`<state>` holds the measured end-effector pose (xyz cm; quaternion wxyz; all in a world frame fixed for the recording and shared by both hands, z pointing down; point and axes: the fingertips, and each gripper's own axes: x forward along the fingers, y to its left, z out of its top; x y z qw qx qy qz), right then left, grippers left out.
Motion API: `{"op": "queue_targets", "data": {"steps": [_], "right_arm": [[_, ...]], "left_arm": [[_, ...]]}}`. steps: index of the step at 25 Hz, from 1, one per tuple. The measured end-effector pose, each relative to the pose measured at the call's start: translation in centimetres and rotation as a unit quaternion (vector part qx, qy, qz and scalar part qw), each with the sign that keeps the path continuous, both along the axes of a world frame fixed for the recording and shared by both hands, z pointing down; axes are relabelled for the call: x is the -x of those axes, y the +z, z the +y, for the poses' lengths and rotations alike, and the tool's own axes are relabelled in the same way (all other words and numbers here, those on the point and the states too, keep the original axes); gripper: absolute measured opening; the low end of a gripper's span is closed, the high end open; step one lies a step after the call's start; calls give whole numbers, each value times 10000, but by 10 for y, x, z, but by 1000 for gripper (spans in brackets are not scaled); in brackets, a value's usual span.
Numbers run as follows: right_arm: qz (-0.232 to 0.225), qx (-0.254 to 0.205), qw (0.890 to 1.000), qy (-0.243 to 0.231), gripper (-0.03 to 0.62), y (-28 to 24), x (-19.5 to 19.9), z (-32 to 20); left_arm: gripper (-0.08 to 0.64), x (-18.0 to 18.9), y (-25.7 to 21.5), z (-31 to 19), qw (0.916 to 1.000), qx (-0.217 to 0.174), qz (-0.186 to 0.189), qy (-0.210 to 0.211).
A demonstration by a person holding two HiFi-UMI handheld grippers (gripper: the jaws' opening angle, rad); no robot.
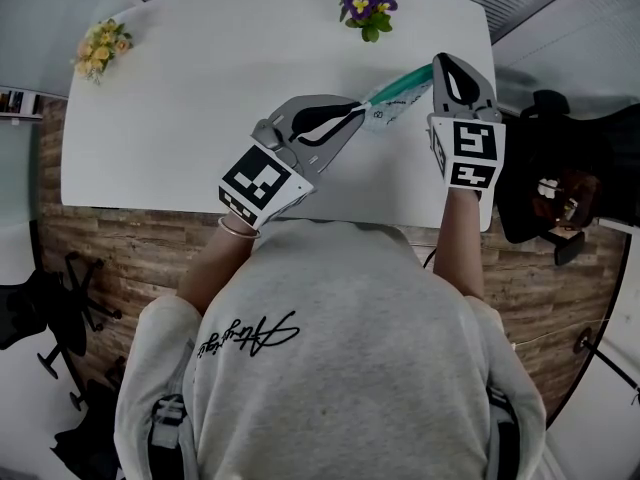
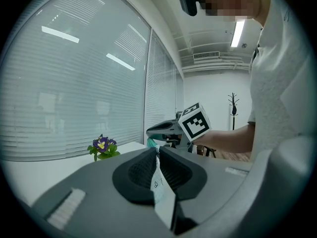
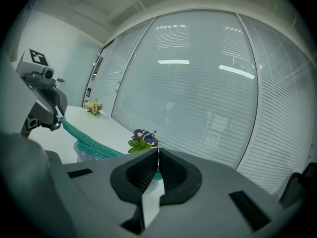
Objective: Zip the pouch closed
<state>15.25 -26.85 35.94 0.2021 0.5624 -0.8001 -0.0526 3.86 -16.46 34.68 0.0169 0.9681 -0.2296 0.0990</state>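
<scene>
A clear pouch (image 1: 385, 111) with a teal zipper (image 1: 403, 82) hangs stretched between my two grippers above the white table (image 1: 180, 118). My left gripper (image 1: 362, 109) is shut on the pouch's left end; a thin clear edge (image 2: 159, 182) sits pinched in its jaws (image 2: 157, 150). My right gripper (image 1: 438, 68) is shut on the other end, with pouch film (image 3: 150, 202) clamped between its pads (image 3: 158, 150). In the right gripper view the zipper (image 3: 91, 142) runs taut to the left gripper (image 3: 60, 118). In the left gripper view the right gripper (image 2: 151, 132) faces me. No zipper slider is visible.
A purple flower pot (image 1: 368, 6) stands at the table's far edge, just beyond the pouch. Yellow flowers (image 1: 100, 48) sit at the far left corner. A dark office chair (image 1: 560, 188) stands right of the table. The person's torso (image 1: 340, 358) fills the near side.
</scene>
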Motion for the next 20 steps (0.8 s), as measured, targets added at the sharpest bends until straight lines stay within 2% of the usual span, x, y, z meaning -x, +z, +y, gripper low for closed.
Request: {"op": "queue_targets", "data": {"steps": [11,20], "right_arm": [[-55,-29,10000,57,11,-2,-4,-1],[-22,-78,9999,-78,9,-12,0,17]], "left_arm": [[20,2,0,1,10000,0,-3,10],[21,19,-1,-4,9998,0,30,-178]]}}
